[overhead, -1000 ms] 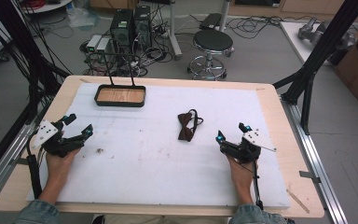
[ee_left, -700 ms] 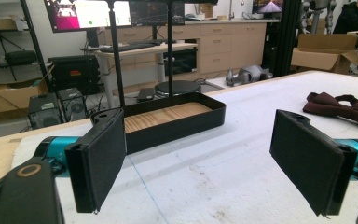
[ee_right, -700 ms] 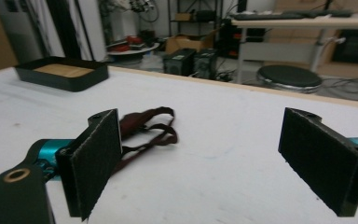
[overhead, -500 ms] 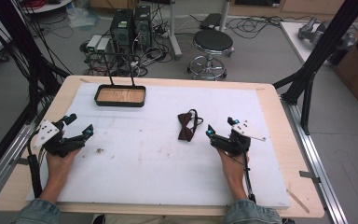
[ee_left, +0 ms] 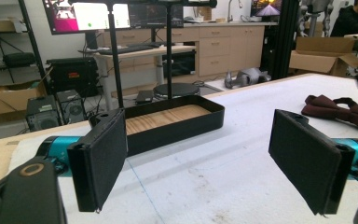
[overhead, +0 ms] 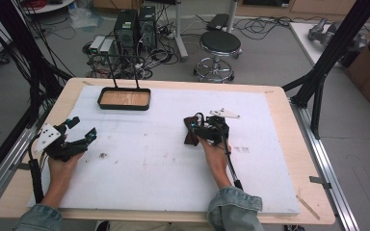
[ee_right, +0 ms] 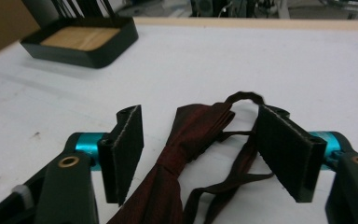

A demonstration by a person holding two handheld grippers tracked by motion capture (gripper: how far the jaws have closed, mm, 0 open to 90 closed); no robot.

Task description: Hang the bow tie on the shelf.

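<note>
A dark red bow tie [overhead: 191, 131] with thin straps lies on the white mat near the table's middle. My right gripper [overhead: 203, 130] is right over it, open. In the right gripper view the bow tie [ee_right: 182, 154] lies between the two spread jaws, its knot near the left pad, the straps [ee_right: 235, 161] toward the right pad. My right gripper [ee_right: 205, 154] touches nothing that I can see. My left gripper [overhead: 83, 129] rests open at the mat's left edge, far from the tie. The left gripper view shows the bow tie [ee_left: 342, 109] far right and my left gripper [ee_left: 205, 163] holding nothing.
A black tray with a wooden bottom [overhead: 124, 98] stands at the back left of the mat, two thin black rods rising behind it. The wooden table rim [overhead: 289, 144] frames the mat. A stool [overhead: 217, 45] and computers stand on the floor beyond.
My right gripper has moved left and forward from the mat's right side until its open jaws straddle the bow tie. My left gripper has stayed in place.
</note>
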